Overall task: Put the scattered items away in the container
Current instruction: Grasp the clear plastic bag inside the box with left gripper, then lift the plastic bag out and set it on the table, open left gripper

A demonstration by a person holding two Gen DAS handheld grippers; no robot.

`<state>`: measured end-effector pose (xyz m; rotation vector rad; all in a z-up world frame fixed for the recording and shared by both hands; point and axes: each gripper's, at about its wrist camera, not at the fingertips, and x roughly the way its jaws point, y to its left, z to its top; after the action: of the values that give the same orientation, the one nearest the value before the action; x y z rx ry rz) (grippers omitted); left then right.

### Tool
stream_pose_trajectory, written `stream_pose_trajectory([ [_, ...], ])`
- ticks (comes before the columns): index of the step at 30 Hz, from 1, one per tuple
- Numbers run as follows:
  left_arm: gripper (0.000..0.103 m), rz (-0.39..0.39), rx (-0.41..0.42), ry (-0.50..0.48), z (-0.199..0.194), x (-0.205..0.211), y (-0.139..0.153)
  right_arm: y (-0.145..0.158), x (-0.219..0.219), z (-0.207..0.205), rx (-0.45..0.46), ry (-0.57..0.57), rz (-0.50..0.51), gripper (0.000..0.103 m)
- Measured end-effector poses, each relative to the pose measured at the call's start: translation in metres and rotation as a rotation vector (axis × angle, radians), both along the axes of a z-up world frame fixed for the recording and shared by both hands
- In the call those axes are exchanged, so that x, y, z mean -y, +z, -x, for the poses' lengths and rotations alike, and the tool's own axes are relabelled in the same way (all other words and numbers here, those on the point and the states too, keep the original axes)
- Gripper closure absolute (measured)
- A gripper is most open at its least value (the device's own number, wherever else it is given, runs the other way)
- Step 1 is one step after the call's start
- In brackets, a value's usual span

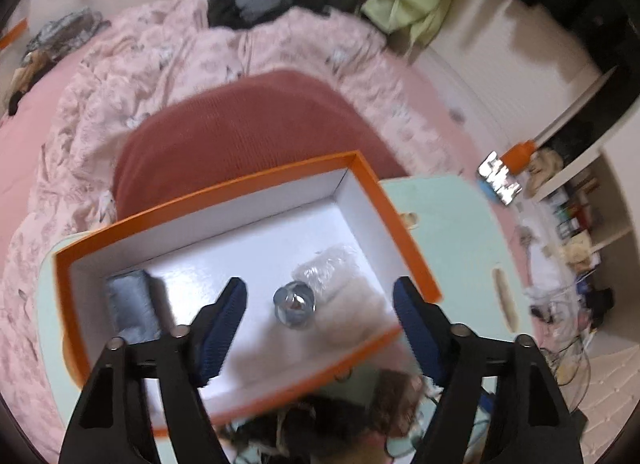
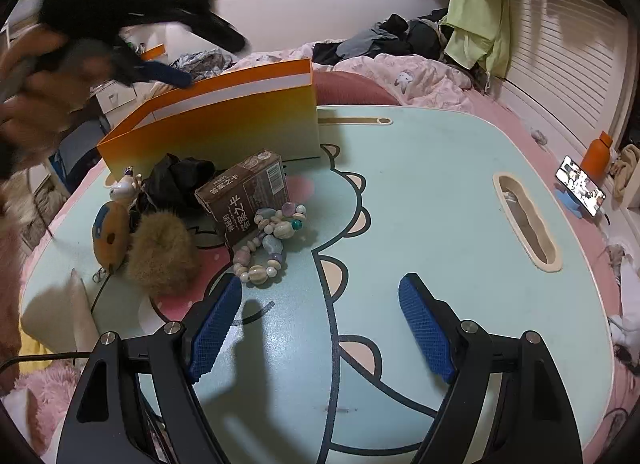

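Both tongs stand with jaws spread wide and nothing between the blue pads: the left gripper (image 1: 320, 300) hangs over the open orange box (image 1: 404, 224), looking down into it, and the right gripper (image 2: 320, 296) hovers low above the pale green table (image 2: 440, 224), its shadow lying on the tabletop between the fingers. Inside the box, on the white floor, sit a small round metallic piece (image 1: 295, 303) seen end-on, a crinkled clear plastic packet (image 1: 332, 270) just beyond it toward the far right corner, and a grey-blue folded item (image 1: 130, 304) against the left wall, its long side running along that wall. From the right wrist view the box stands at the far left of the table, its long side running left to right. Near it lies the scattered heap: a brown carton (image 2: 248, 196) tilted on its edge with its long axis running away toward the box, a beaded bracelet (image 2: 266, 244) curled against the carton's near side, a brown fur pompom (image 2: 162, 260) just left of the beads, a plush keychain (image 2: 110, 234) touching the pompom, and a black bundle (image 2: 180, 180) behind them. A phone (image 2: 582, 186) leans on a blue stand off the table's right edge, beside an orange bottle (image 2: 596, 154).
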<state>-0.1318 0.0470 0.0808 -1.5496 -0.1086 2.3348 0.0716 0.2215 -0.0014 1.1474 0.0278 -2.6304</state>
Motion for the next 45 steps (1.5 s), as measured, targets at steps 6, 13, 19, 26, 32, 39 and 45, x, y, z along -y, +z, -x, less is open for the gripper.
stream_pose_trajectory([
  [6,0.048,0.039,0.048,-0.019,0.011,-0.022,-0.028,0.001,-0.001,-0.001,0.000,0.002,0.000,0.022],
  [13,0.069,0.065,0.075,-0.001,0.026,-0.024,-0.051,0.001,-0.001,-0.001,0.000,0.002,0.001,0.022],
  [19,0.070,0.005,0.021,0.021,0.024,-0.013,-0.037,0.001,-0.001,-0.002,0.000,0.001,0.000,0.022],
  [26,0.070,-0.067,-0.137,0.028,-0.013,0.015,0.026,0.001,-0.002,-0.002,0.000,0.002,-0.004,0.022],
  [32,0.070,-0.119,-0.200,-0.078,-0.083,0.032,0.049,0.000,-0.001,-0.001,0.001,0.003,-0.009,0.022],
  [39,0.070,-0.144,-0.090,-0.198,-0.152,0.034,0.007,0.000,0.001,0.001,0.003,0.002,-0.022,0.022],
  [45,0.070,-0.103,-0.079,-0.221,-0.191,0.041,-0.031,0.001,0.001,0.001,0.004,0.003,-0.030,0.022],
])
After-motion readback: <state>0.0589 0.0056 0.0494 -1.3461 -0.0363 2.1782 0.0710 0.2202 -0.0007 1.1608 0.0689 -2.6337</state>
